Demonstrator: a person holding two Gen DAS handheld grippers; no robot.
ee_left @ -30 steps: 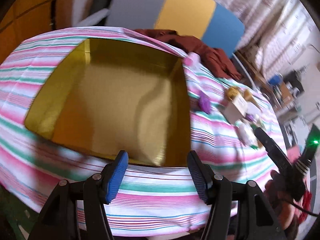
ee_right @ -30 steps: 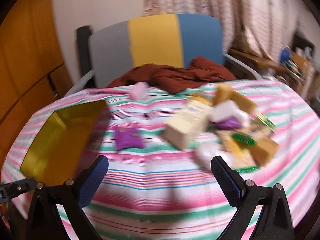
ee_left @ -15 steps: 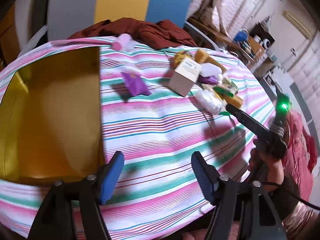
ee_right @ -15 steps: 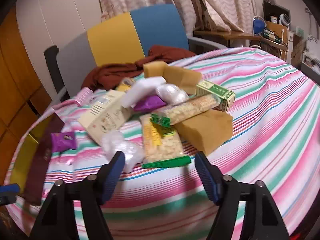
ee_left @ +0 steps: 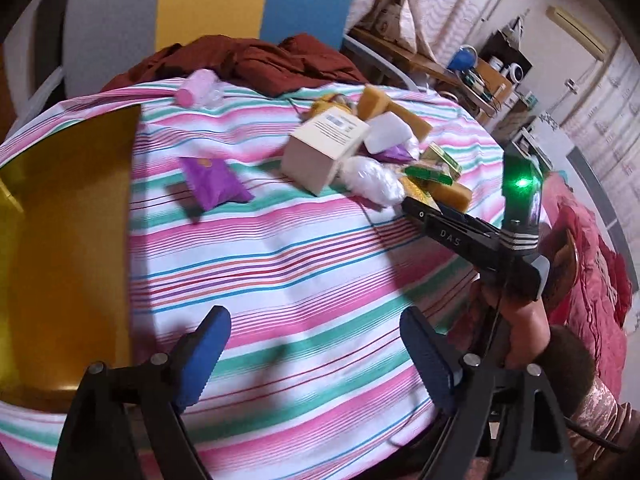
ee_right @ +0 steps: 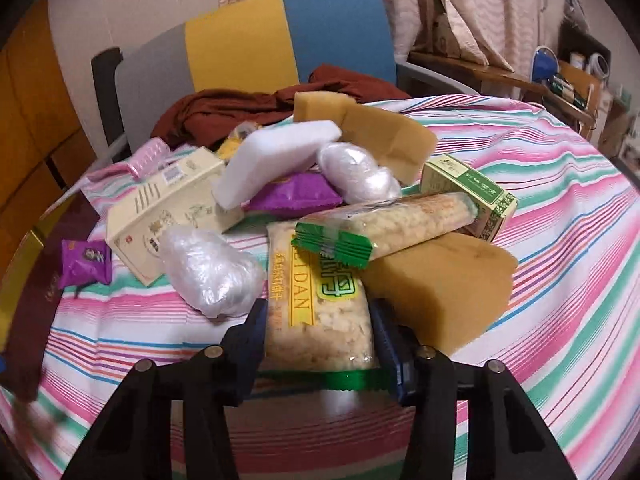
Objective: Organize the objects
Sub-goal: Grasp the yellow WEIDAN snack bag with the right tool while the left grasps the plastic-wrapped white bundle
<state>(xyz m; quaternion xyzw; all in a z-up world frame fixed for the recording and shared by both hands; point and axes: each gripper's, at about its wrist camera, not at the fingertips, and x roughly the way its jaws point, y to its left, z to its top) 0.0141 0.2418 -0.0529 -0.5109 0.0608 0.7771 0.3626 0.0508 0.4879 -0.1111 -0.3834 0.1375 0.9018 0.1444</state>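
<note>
A pile of things lies on the striped tablecloth (ee_left: 304, 264): a cream box (ee_right: 168, 208), a white foam block (ee_right: 272, 160), tan sponges (ee_right: 444, 280), clear wrapped bundles (ee_right: 208, 268), a green box (ee_right: 472, 196), a long snack bar (ee_right: 404, 224) and a flat snack packet (ee_right: 320, 320). My right gripper (ee_right: 318, 336) has its fingers against both sides of the flat snack packet. My left gripper (ee_left: 316, 356) is open and empty over bare cloth. A gold tin (ee_left: 60, 240) lies at the left. A purple packet (ee_left: 214, 184) lies apart from the pile.
A pink roll (ee_left: 196, 88) lies at the cloth's far edge by a dark red garment (ee_left: 248, 60). A grey, yellow and blue chair back (ee_right: 256, 48) stands behind the table. Cluttered shelves (ee_left: 492, 76) are at the right. The right hand and gripper body (ee_left: 500, 240) show in the left wrist view.
My right gripper moved forward to the pile and narrowed around the flat snack packet. My left gripper swung right, away from the gold tin, and stayed open.
</note>
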